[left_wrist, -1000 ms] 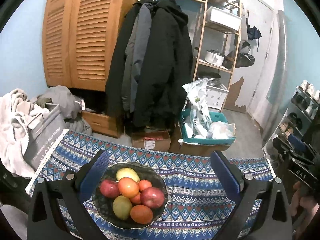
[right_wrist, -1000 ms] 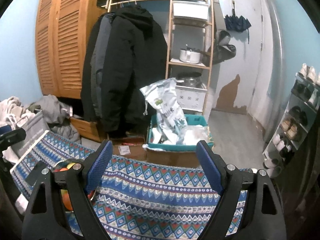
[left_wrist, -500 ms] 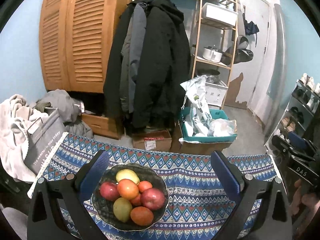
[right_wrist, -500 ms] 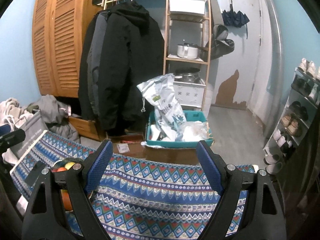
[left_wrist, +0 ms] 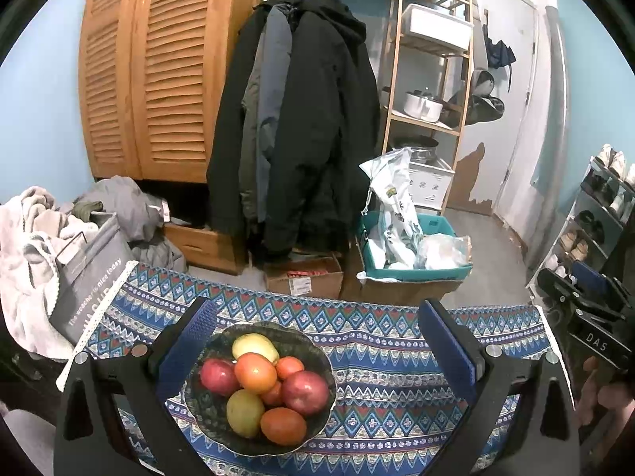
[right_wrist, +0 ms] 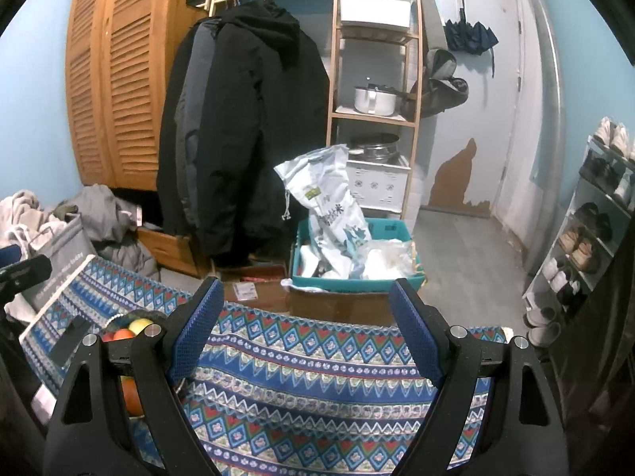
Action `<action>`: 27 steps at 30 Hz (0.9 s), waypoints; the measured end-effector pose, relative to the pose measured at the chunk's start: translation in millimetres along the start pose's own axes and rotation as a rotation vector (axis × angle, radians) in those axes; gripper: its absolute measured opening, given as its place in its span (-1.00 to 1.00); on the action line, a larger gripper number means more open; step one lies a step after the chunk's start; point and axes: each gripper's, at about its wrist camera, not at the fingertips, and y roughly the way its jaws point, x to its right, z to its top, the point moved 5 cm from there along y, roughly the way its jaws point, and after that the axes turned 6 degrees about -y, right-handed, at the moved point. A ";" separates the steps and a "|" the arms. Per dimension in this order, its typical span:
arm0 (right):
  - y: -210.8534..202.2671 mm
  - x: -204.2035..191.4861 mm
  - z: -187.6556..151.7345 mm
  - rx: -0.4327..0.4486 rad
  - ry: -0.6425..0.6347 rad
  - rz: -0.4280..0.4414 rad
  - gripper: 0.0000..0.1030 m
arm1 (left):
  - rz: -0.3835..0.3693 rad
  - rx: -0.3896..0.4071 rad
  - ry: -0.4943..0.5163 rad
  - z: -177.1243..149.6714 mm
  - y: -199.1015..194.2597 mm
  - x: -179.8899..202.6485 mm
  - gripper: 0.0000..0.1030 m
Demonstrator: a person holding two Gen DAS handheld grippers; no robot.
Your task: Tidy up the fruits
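Woven patterned tablecloth (left_wrist: 397, 377) (matt); glossy smooth fruits (left_wrist: 256, 373), dark bowl (left_wrist: 321, 357)

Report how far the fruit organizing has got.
Done: nothing visible; all the fruit still sits piled in the dark bowl on the patterned cloth. In hand: nothing; the left tool stands open around the bowl, the right tool open over bare cloth. Left: all the sorting.

We read "DAS" on a white label on the right gripper (left_wrist: 595, 343); grey bag (left_wrist: 89, 283) print partly legible: "nice today".
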 end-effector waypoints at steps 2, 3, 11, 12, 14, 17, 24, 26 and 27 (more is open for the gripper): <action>0.2 0.3 -0.5 -0.002 0.000 0.001 0.63 | 0.005 0.001 -0.001 0.3 0.3 -0.5 0.98; 0.3 -0.3 0.1 -0.001 0.000 0.001 0.63 | 0.007 0.001 -0.003 0.3 0.5 -0.9 0.98; 1.7 -1.4 0.3 -0.007 -0.003 0.000 0.63 | 0.010 0.006 -0.013 0.8 -1.6 -1.0 0.98; 1.8 -1.4 0.2 -0.006 -0.003 0.000 0.63 | 0.010 0.006 -0.012 0.7 -1.8 -1.0 0.98; 1.8 -1.4 0.2 -0.008 -0.001 0.001 0.63 | 0.012 0.008 -0.011 0.6 -1.8 -0.7 0.98; 1.7 -1.7 -0.3 -0.009 -0.001 0.000 0.63 | 0.030 0.007 -0.005 -0.1 -1.2 -0.1 0.98; 1.9 0.7 -0.3 -0.012 -0.006 -0.001 0.63 | 0.045 0.016 0.001 0.8 -3.3 0.9 0.98; 1.4 2.0 -0.8 -0.011 -0.007 -0.001 0.63 | 0.042 0.017 0.001 0.9 -3.4 1.5 0.98; 1.8 1.3 -0.3 -0.010 -0.005 -0.001 0.63 | 0.041 0.014 0.000 0.5 -3.1 1.4 0.98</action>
